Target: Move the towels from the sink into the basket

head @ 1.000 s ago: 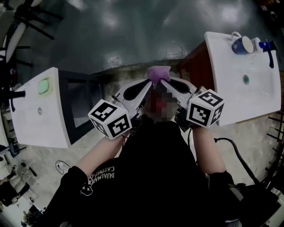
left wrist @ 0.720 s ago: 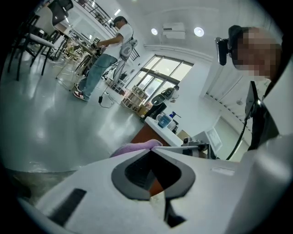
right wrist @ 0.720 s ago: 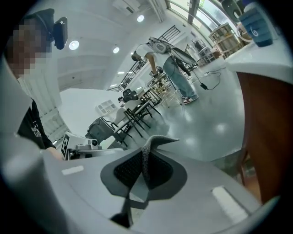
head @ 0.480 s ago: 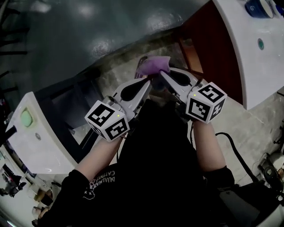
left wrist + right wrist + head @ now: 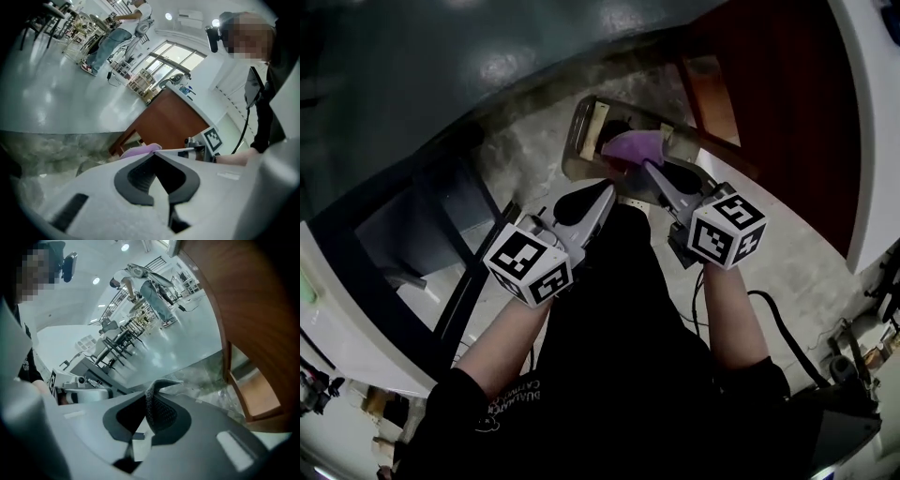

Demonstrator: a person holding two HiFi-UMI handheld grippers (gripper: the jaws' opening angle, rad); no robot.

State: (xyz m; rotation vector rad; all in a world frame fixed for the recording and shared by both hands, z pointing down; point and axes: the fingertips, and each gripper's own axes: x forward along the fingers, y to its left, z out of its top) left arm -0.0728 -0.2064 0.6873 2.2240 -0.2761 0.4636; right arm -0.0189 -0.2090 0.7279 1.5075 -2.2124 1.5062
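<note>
Your left forearm (image 5: 508, 330) and right forearm (image 5: 733, 319) reach forward side by side, bare below black sleeves. Your left gripper (image 5: 607, 191) and right gripper (image 5: 650, 169) angle inward and downward, their tips close together. Both pairs of jaws are closed, each pinching the same 1 purple towel (image 5: 634, 146).

- The speckled stone floor (image 5: 534, 131) carried a basket (image 5: 581, 141), which stood close to the foot of the brown cabinet (image 5: 778, 94).
- A black cable (image 5: 789, 335) lay curved on the same floor at the right.
</note>
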